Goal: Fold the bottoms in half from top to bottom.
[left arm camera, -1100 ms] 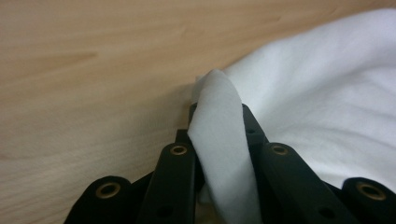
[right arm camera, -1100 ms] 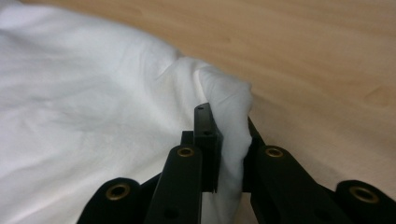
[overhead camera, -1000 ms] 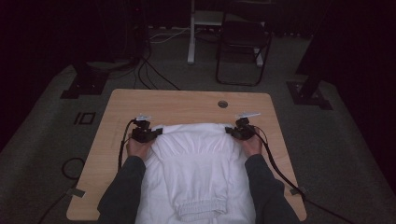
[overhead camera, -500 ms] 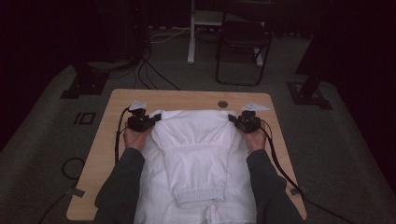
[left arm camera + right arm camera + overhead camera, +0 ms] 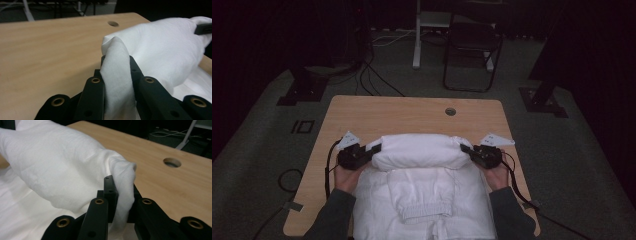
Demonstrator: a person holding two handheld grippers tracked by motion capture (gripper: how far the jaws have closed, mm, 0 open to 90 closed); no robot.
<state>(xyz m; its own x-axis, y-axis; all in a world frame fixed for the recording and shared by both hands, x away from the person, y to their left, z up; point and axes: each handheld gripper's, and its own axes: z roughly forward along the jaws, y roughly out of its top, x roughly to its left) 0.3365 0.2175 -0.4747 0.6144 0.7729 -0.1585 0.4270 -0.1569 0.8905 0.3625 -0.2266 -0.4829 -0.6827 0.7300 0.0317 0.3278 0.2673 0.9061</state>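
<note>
Soft white cotton garment (image 5: 422,200) spread over the near half of the pale wooden table (image 5: 402,112), hanging past its near edge. Far hem lifted into a rolled fold across the middle, likely for folding toward the near edge. Left gripper (image 5: 374,150) clamped on one end of the roll, right gripper (image 5: 464,149) on the other. Bare wood beyond, up to the round cable hole (image 5: 450,111) near the far edge.

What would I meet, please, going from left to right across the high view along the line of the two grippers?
Bare table → left gripper → folded-over roll of the white garment → right gripper → the table's right edge.
</note>
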